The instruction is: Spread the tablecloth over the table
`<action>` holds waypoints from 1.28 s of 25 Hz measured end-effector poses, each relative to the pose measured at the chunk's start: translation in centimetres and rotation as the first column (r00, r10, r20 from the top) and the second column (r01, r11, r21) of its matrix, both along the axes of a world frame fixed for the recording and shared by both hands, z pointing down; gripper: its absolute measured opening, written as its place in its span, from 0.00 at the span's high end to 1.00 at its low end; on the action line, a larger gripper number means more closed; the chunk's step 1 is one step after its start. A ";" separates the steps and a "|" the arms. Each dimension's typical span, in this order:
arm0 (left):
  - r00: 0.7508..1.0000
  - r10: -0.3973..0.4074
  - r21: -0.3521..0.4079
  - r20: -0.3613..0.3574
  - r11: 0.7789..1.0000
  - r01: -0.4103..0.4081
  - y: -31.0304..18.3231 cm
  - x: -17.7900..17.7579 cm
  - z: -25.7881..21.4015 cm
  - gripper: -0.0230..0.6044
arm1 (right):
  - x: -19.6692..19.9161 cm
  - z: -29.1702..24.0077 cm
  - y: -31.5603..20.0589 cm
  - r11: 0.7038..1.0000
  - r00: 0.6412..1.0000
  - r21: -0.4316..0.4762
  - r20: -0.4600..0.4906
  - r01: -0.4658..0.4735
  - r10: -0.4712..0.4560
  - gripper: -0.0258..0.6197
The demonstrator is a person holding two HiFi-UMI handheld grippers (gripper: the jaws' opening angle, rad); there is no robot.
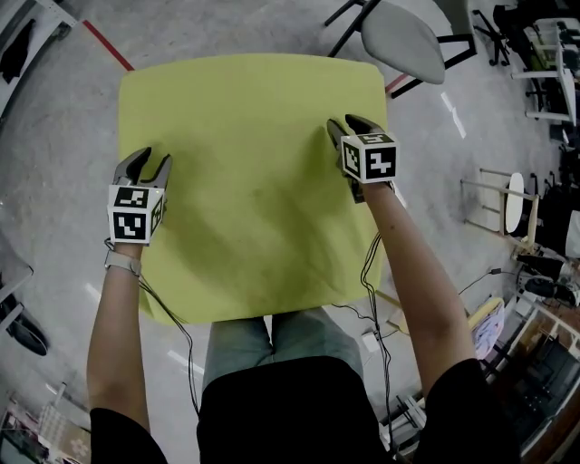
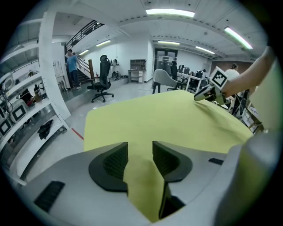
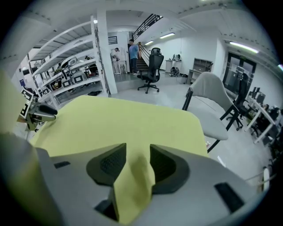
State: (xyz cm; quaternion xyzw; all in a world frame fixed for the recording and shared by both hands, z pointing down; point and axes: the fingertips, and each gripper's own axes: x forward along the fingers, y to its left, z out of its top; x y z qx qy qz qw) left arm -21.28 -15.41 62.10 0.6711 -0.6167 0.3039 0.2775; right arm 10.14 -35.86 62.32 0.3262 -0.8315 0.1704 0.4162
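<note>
Yellow-green tablecloth (image 1: 254, 181) lies spread flat, table itself hidden under it; a few soft wrinkles twd its near edge, which hangs just in front of the person's knees (image 1: 272, 335). Left gripper (image 1: 151, 161) sits over the cloth's left edge, approx halfway along, pointing down at it. Its jaws stand apart w/ a raised fold of cloth (image 2: 143, 185) btwn them; the fold leans by the right-hand pad but isn't squeezed, and there's a clear gap at the tips. Right gripper (image 1: 344, 124) is over the cloth's right side, nearer the far-right corner, also angled down. Its jaws are spread too, w/ a loose ridge of cloth (image 3: 132, 185) standing btwn the pads and not pinched. The two grippers are well apart, w/ most of the cloth's width btwn them. Off the cloth's far-right corner stands a grey chair (image 1: 403, 36), close to the corner. Off the far-left corner a red tape line (image 1: 107, 45) runs across the floor (image 1: 227, 27). Further beyond the cloth's far edge is a black office chair (image 2: 102, 79).
</note>
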 end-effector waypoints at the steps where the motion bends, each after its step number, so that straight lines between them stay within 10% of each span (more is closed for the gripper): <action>1: 1.000 0.012 -0.003 0.002 1.000 -0.012 0.9 0.7 0.1 0.68 | 1.0 0.1 1.0 1.000 1.000 -0.003 0.000 0.003 -0.003 0.72; 14: 0.997 -0.026 -0.083 -0.070 0.996 0.021 12.2 9.3 2.1 0.68 | 11.9 1.8 13.4 0.999 0.994 -0.042 -0.102 0.029 -0.033 0.72; 32: 0.998 -0.031 -0.069 -0.057 0.997 0.027 13.2 4.3 2.0 0.70 | 5.3 1.8 13.2 0.998 0.998 -0.053 -0.037 0.040 -0.042 0.85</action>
